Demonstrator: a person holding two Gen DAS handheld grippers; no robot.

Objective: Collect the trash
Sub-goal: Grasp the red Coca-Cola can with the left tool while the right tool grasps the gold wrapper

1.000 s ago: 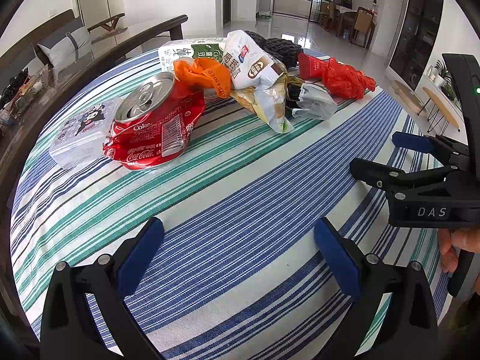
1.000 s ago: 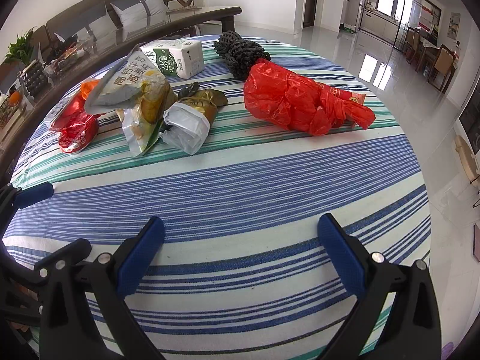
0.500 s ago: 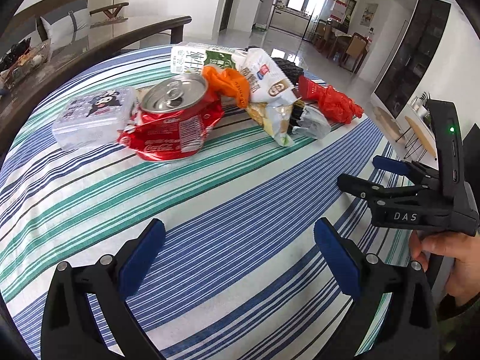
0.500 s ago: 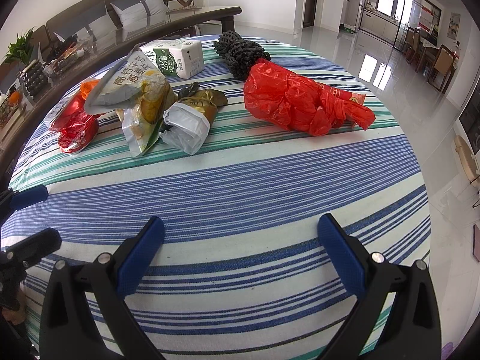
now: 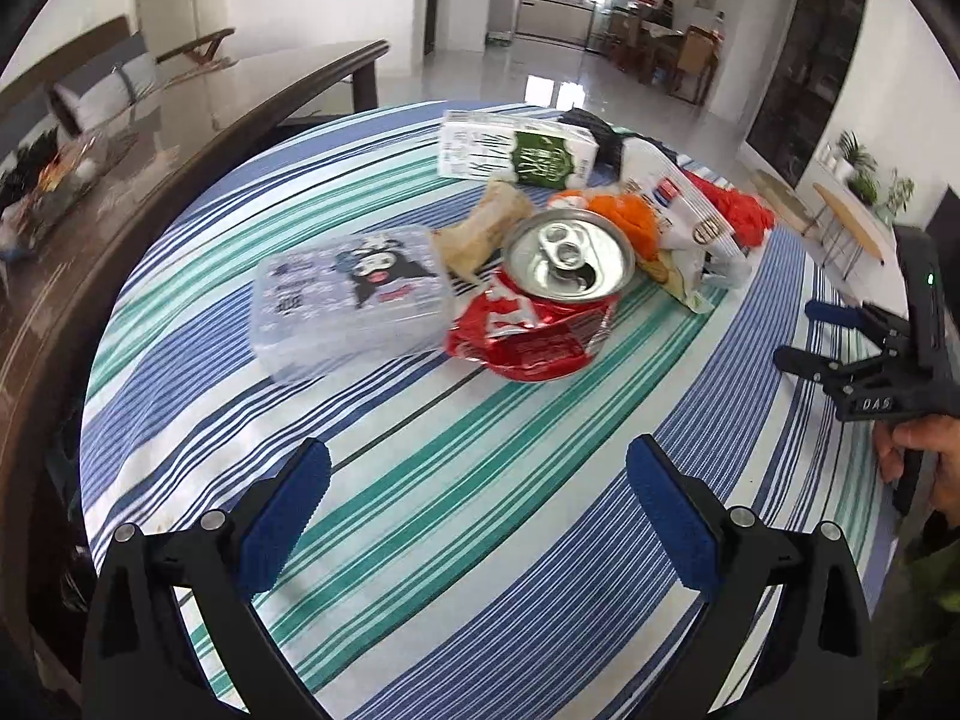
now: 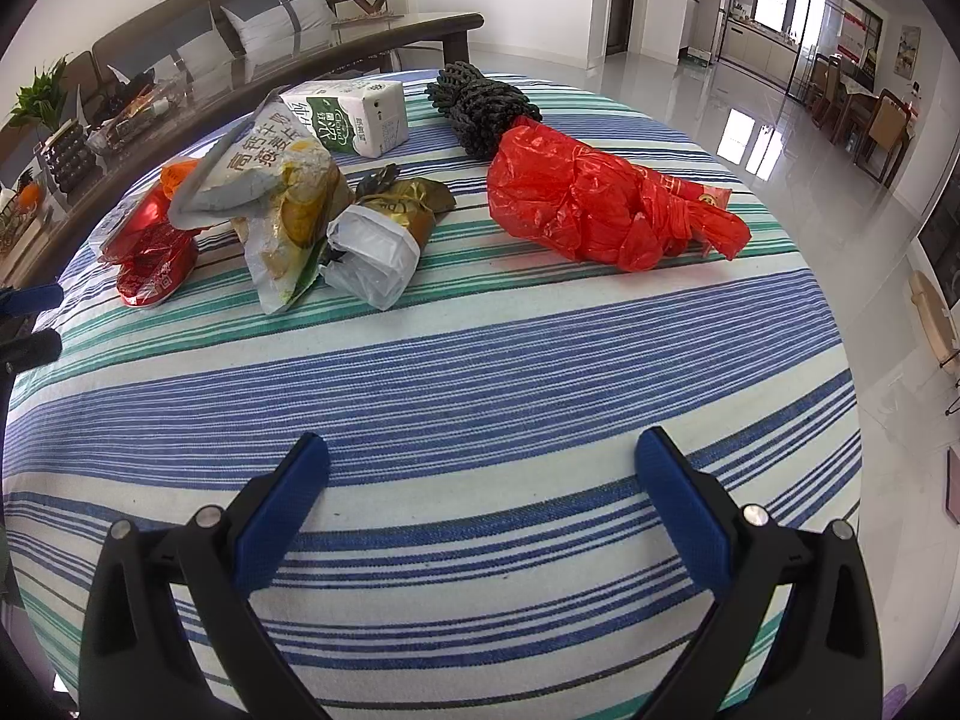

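Observation:
Trash lies on a round table with a striped cloth point(image 5: 480, 480). A crushed red cola can point(image 5: 558, 294) sits ahead of my open left gripper point(image 5: 477, 468), beside a clear plastic box with a cartoon print point(image 5: 351, 300). Behind them are a milk carton point(image 5: 516, 150), an orange wrapper point(image 5: 624, 213) and a snack bag point(image 5: 690, 228). In the right wrist view the snack bag point(image 6: 282, 198), a white plastic wad point(image 6: 375, 258), a red plastic bag point(image 6: 600, 204) and a black mesh bundle point(image 6: 480, 102) lie beyond my open right gripper point(image 6: 483, 468), which holds nothing.
A dark wooden table point(image 5: 180, 108) with a glass top curves along the left behind the round table. A sofa with cushions point(image 6: 240, 30) stands further back. A hand point(image 5: 924, 456) holds the right gripper point(image 5: 798, 333) at the right edge of the left wrist view. Tiled floor lies beyond.
My left gripper has swung left and moved closer to the can and plastic box, which now sit centred ahead. The right gripper has stayed still.

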